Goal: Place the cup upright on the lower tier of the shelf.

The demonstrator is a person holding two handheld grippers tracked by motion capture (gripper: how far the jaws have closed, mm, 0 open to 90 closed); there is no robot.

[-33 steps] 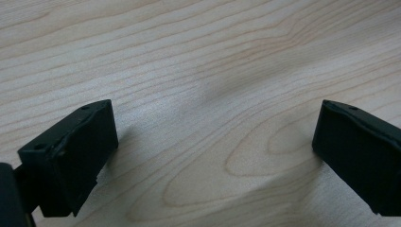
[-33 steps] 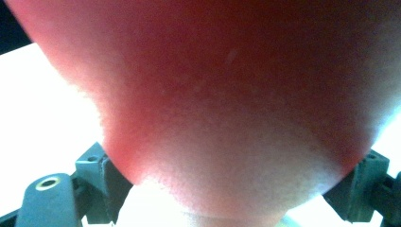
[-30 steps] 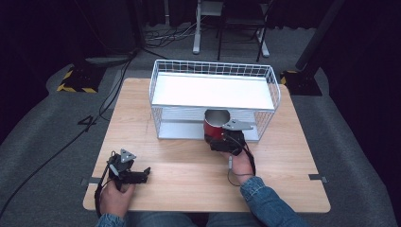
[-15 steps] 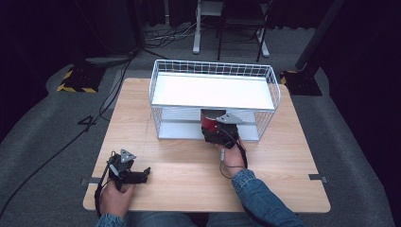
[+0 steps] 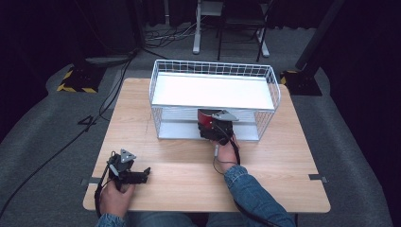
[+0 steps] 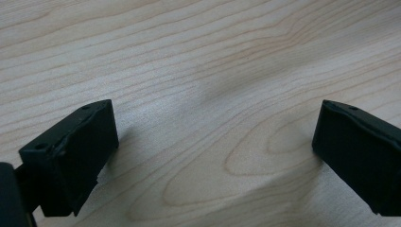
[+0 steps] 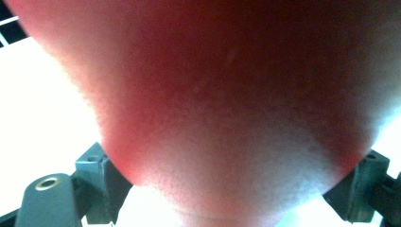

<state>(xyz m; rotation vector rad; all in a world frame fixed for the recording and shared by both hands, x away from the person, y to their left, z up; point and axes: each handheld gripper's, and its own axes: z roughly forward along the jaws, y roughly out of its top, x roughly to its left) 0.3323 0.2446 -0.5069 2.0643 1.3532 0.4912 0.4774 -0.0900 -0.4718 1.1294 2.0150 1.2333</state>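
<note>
Gripping a red cup (image 7: 227,109), right tool (image 5: 215,126) (at rack (image 5: 161,85)).

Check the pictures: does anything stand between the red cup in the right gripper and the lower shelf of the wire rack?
Nothing visible does. The right gripper holds the red cup at the open front of the wire rack, with the lower shelf bare beside it.

Red cup (image 5: 205,118), white wire rack (image 5: 213,90)
</note>
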